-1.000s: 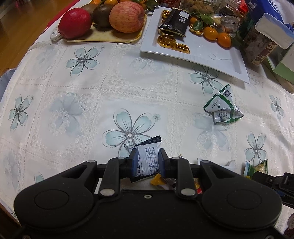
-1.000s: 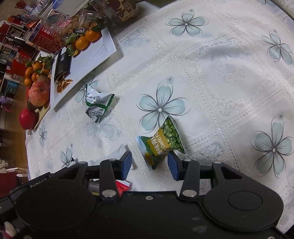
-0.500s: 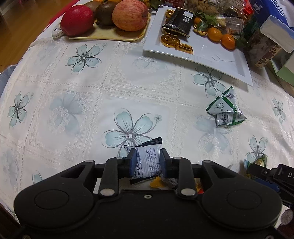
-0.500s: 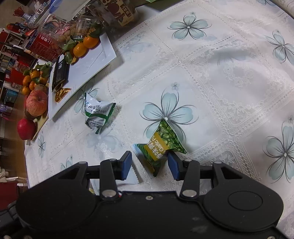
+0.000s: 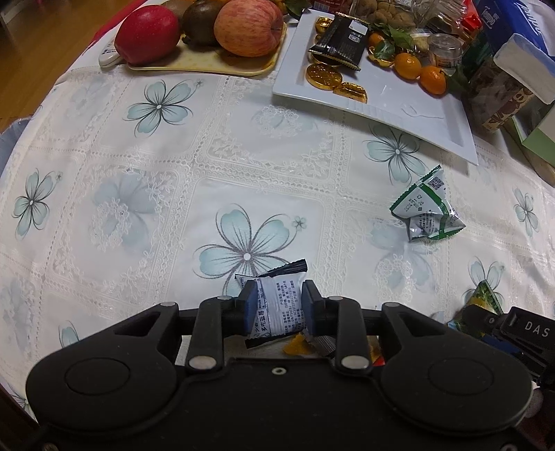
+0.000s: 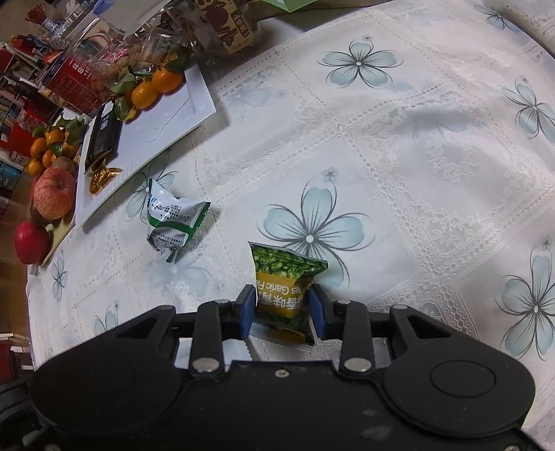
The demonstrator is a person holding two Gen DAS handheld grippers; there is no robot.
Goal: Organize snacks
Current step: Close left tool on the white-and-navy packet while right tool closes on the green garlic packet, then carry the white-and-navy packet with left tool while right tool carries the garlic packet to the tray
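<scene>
White lace cloth: covers the tabletop [image 5: 242, 145], pale blue flower prints all over.
Left gripper [image 5: 278, 307]: points steeply down, blue pads either side of a white snack packet [image 5: 281, 305]; fingers have just been easing apart, packet between them and pads touching its sides.
White snack packet: black serrated ends, printed text, sits at a blue flower print, low centre of left wrist view.
Under it: orange scrap [image 5: 295, 347] and other wrapper bits, too hidden to name.
Right gripper [image 6: 281, 309]: fingers have just been closing, now pinching a green pea packet [image 6: 284, 288] at its yellow band.
Green pea packet: top end sticks forward past the fingers, lower end on the cloth; a white wrapper lies just behind it.
Silver-green packet [image 6: 171, 222]: crumpled, alone on the cloth, between the grippers and the white plate [image 5: 399, 107].
White plate: holds a black packet [image 5: 340, 41], gold coins [image 5: 322, 74], small oranges [image 5: 419, 71] with leaves; near half bare.
Fruit tray [image 5: 208, 64]: yellow, beside the plate, red apple [image 5: 147, 33], pinkish apple [image 5: 248, 26], brown fruit between.
Far edge: boxes, jar, bags crowded behind plate, details blurred.
</scene>
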